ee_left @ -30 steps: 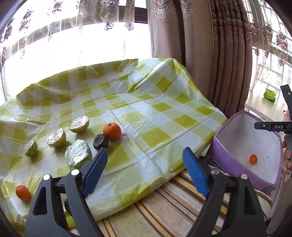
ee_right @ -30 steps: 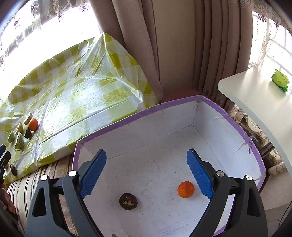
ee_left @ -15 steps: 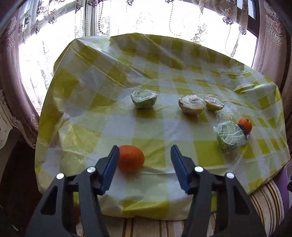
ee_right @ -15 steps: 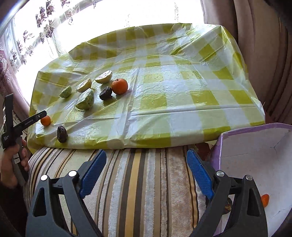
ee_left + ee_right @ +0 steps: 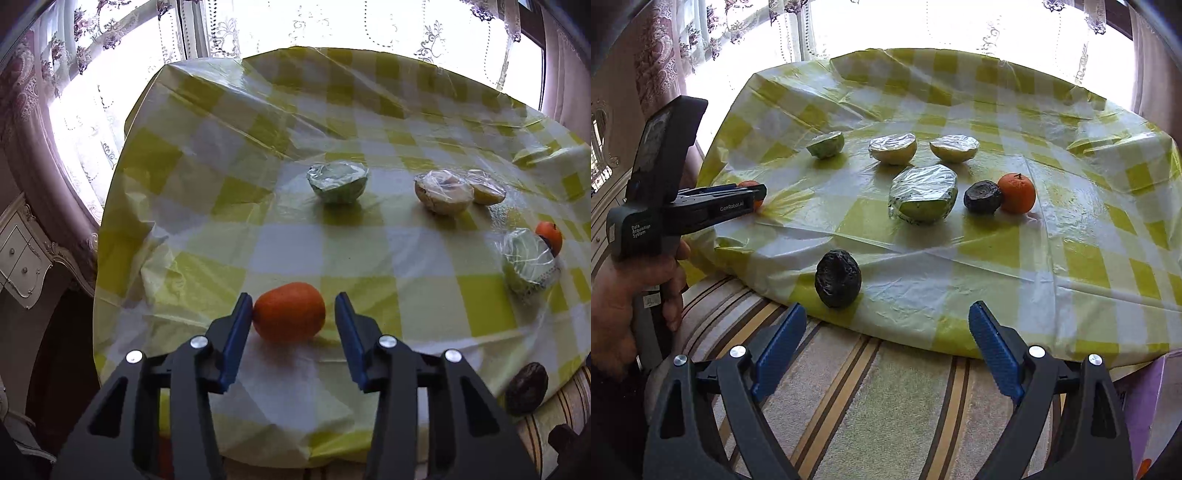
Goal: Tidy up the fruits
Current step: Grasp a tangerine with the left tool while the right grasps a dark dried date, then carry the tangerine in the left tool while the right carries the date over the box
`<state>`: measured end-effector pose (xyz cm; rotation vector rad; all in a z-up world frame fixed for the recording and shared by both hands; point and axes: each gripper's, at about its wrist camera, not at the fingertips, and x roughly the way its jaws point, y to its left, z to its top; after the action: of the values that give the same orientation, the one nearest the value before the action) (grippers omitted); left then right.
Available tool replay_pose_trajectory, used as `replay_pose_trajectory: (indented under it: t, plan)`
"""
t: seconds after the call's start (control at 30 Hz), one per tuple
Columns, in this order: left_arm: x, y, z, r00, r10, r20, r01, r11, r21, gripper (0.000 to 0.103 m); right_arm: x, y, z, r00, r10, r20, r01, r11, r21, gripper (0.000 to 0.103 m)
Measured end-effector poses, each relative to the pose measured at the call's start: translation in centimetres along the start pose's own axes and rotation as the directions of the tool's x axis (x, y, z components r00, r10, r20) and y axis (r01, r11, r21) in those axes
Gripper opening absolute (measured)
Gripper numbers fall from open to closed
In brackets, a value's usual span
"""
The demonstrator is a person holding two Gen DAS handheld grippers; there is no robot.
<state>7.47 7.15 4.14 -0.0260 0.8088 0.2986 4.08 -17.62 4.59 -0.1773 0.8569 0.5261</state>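
My left gripper (image 5: 293,317) has its 2 fingers around the small orange (image 5: 289,312) at the near-left part of the yellow-checked cloth (image 5: 229,206). The left blue pad touches the fruit's side; a thin gap shows between the fruit and the right pad, so the fingers are closed almost onto it, and it sits on the cloth. From the right wrist view the same gripper (image 5: 759,192) reaches in from the left in my left hand (image 5: 631,291), and only slivers of that orange show past its tips.

My right gripper (image 5: 886,343) has its fingers spread wide with nothing between them, above the striped cushion (image 5: 886,406) just short of the cloth's near edge.

Taking the small orange as the landmark: a dark wrinkled fruit (image 5: 837,273) lies to its right near the cloth's near edge, just beyond my right fingers. Farther right sits a plastic-wrapped green half fruit (image 5: 923,194), then a second dark fruit (image 5: 982,196) touching a second orange (image 5: 1016,192). Behind the landmark, toward the window, are a cut green half (image 5: 826,144) and 2 wrapped pale halves (image 5: 893,147) in a row. A purple box edge (image 5: 1145,406) shows at far right.
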Motion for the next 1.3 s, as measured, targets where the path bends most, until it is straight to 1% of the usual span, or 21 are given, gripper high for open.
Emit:
replay_pose_trajectory:
  t: [0.13,0.27,0.37,0.43,0.47,0.53,0.57,0.63,0.77,0.97,1.3]
  plan:
    - [0.6,0.7,-0.2,1.0,-0.022,-0.008,0.022,0.999,-0.026,0.042,1.3,1.4,0.7,1.0,-0.005,0.005,0.005,0.999,-0.033,0.087]
    - [0.4,0.4,-0.3,1.0,-0.018,0.002,0.018,1.0,-0.015,0.041,2.5,2.0,1.5,1.0,-0.018,-0.001,0.018,0.999,-0.046,0.086]
    - [0.1,0.3,-0.4,0.999,-0.036,0.008,0.036,0.999,-0.011,0.04,3.5,2.5,1.7,1.0,-0.017,-0.018,0.016,0.999,-0.052,0.076]
    - [-0.3,0.2,-0.5,0.998,-0.05,0.022,0.051,0.999,-0.012,0.04,4.3,2.5,1.7,0.999,-0.006,-0.038,0.004,0.999,-0.047,0.063]
    - [-0.5,0.1,-0.5,0.998,-0.056,0.03,0.056,0.998,-0.01,0.04,4.5,2.4,1.5,0.999,0.004,-0.047,-0.006,0.999,-0.042,0.058]
    - [-0.9,-0.1,-0.5,0.997,-0.063,0.039,0.063,0.998,-0.005,0.04,4.4,2.1,1.3,0.999,0.013,-0.035,-0.014,0.999,-0.029,0.049]
    - [-1.0,-0.3,-0.6,0.997,-0.066,0.042,0.066,0.998,-0.002,0.04,4.3,2.0,1.3,0.999,0.019,-0.031,-0.02,0.999,-0.025,0.046]
    - [-1.3,-0.6,-0.7,0.997,-0.07,0.046,0.07,0.998,0.004,0.04,4.2,1.9,1.2,0.999,0.031,-0.023,-0.032,0.999,-0.022,0.034]
    - [-2.0,-1.1,-0.9,0.995,-0.091,0.052,0.09,0.996,0.011,0.04,3.9,1.9,0.9,1.0,0.026,-0.009,-0.026,0.999,-0.024,0.034]
    - [-3.3,-2.5,-1.4,0.99,-0.123,0.064,0.121,0.992,0.032,0.04,2.7,1.1,0.5,0.999,0.028,0.022,-0.028,1.0,0.008,0.034]
    - [-5.4,-6.6,-2.6,0.981,-0.184,0.059,0.177,0.978,0.111,0.04,0.6,-1.6,-0.5,0.999,0.004,0.041,-0.007,0.997,0.072,0.034]
